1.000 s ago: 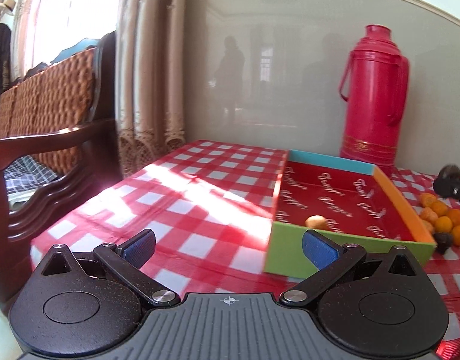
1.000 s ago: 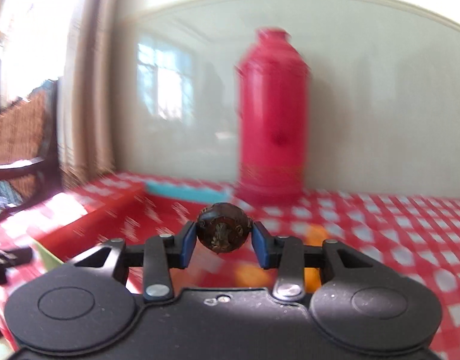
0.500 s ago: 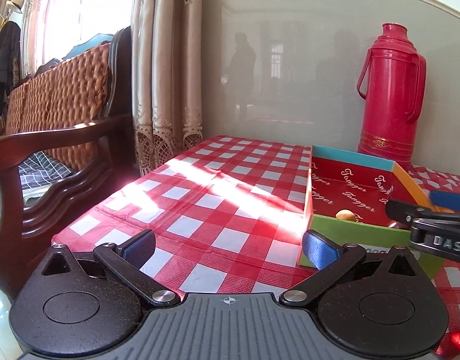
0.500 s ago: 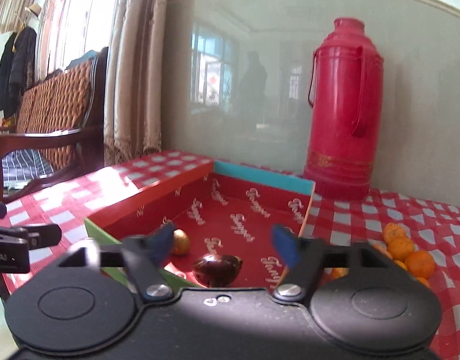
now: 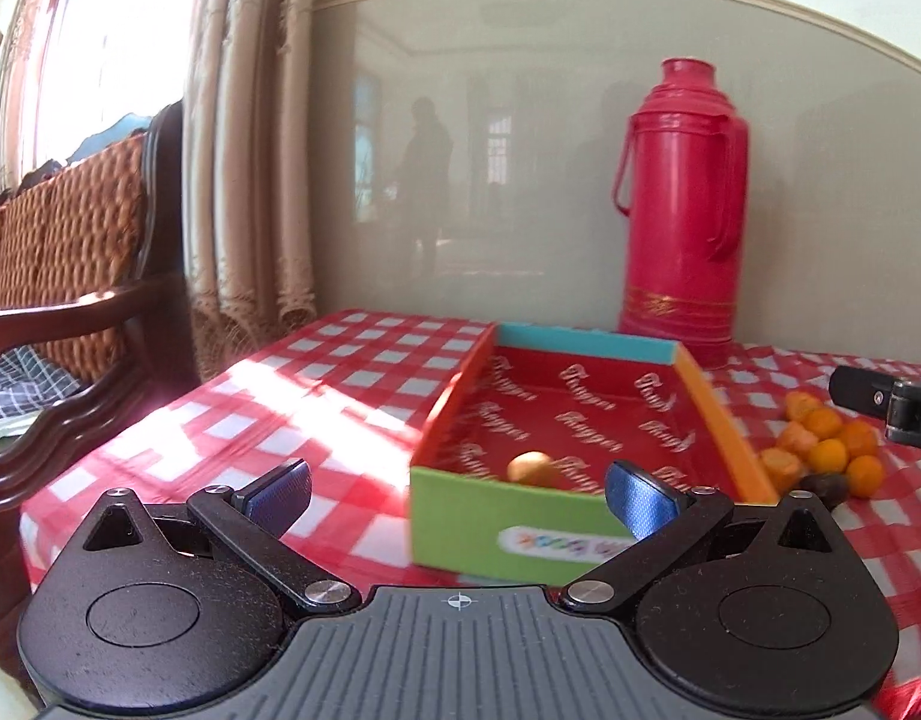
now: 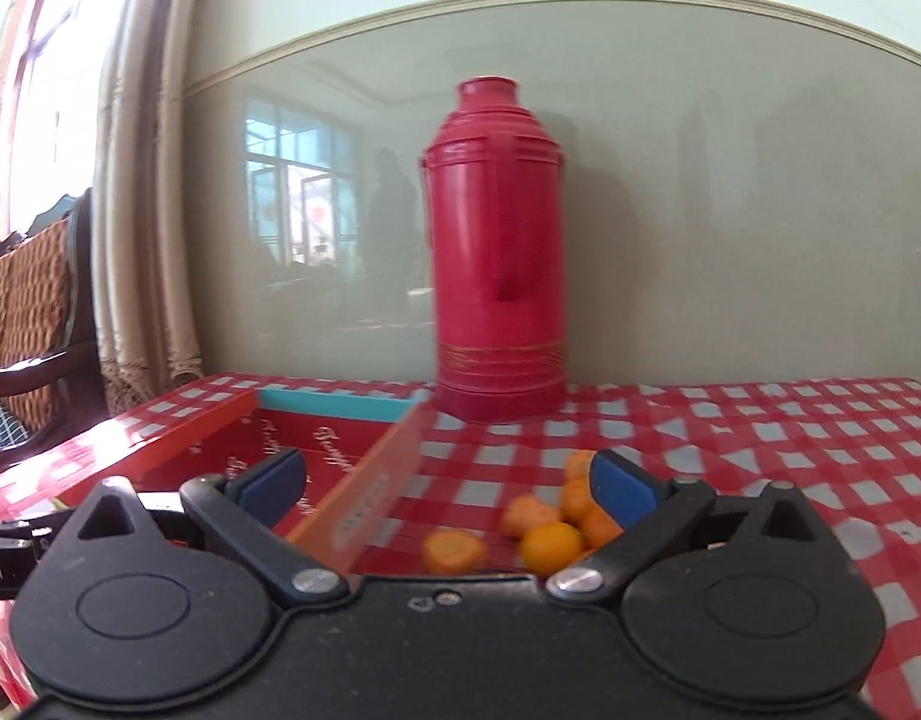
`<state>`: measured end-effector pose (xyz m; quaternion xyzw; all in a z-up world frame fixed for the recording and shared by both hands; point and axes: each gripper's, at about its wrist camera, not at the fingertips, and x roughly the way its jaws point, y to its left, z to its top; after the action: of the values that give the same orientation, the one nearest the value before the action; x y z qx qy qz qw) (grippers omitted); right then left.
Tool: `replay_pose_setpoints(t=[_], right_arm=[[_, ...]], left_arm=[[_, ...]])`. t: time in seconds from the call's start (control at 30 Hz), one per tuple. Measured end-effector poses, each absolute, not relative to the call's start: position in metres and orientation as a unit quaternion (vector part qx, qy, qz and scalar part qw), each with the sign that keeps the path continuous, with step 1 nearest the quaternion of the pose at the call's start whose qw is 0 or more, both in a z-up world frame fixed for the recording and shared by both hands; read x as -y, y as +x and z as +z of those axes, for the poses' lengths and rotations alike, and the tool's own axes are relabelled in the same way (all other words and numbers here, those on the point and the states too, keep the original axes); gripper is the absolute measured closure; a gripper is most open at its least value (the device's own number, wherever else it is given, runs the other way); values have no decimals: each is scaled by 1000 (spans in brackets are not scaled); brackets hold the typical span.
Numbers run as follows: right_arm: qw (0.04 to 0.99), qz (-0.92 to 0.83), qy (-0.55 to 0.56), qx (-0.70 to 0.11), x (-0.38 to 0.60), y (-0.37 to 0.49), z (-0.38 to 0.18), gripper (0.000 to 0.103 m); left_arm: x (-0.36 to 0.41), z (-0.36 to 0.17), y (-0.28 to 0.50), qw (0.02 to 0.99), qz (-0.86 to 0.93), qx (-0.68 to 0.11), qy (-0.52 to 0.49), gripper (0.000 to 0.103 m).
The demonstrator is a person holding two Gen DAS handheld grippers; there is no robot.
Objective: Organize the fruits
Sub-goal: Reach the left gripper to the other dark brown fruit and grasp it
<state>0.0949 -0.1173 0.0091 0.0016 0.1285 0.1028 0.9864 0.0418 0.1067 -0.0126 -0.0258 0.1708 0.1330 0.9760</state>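
Observation:
A shallow cardboard box [image 5: 718, 414] with a red printed floor and a green front wall stands on the checked tablecloth; it also shows in the right wrist view [image 6: 376, 480]. One small tan fruit [image 5: 528, 467] lies inside near the front. A pile of small orange fruits [image 5: 823, 447] and one dark fruit [image 5: 826, 487] lie right of the box; the oranges also show in the right wrist view [image 6: 550, 543]. My left gripper [image 5: 457, 492] is open and empty before the box. My right gripper [image 6: 448, 483] is open and empty above the box's right wall and the oranges.
A tall red thermos [image 5: 679, 210] stands behind the box against the wall, also in the right wrist view [image 6: 499, 252]. A wooden chair with woven back [image 5: 70, 276] and curtains stand left of the table. The tablecloth [image 5: 316, 408] has a sunlit patch.
My right gripper opened and dropped the dark fruit into the box, then swung right to the orange pile. My left gripper has turned back toward the box.

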Motion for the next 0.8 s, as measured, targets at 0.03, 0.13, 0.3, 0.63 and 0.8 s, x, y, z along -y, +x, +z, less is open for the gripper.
replay_pose_setpoints(t=[0.03, 0.13, 0.3, 0.63, 0.8], right_arm=[[987, 97, -2, -128, 123, 93, 9, 7], [989, 84, -17, -122, 138, 88, 11, 7], [991, 61, -37, -117, 163, 81, 12, 6], [992, 14, -24, -125, 209, 76, 14, 6], [991, 1, -29, -128, 221, 74, 11, 6]], left_arm=[[-100, -11, 42, 977, 130, -166, -26, 0], [-82, -7, 44, 980, 112, -160, -39, 0], [-54, -1, 47, 985, 91, -145, -27, 0], [-6, -1, 55, 989, 14, -147, -28, 0], [23, -8, 64, 986, 1, -165, -5, 0]])
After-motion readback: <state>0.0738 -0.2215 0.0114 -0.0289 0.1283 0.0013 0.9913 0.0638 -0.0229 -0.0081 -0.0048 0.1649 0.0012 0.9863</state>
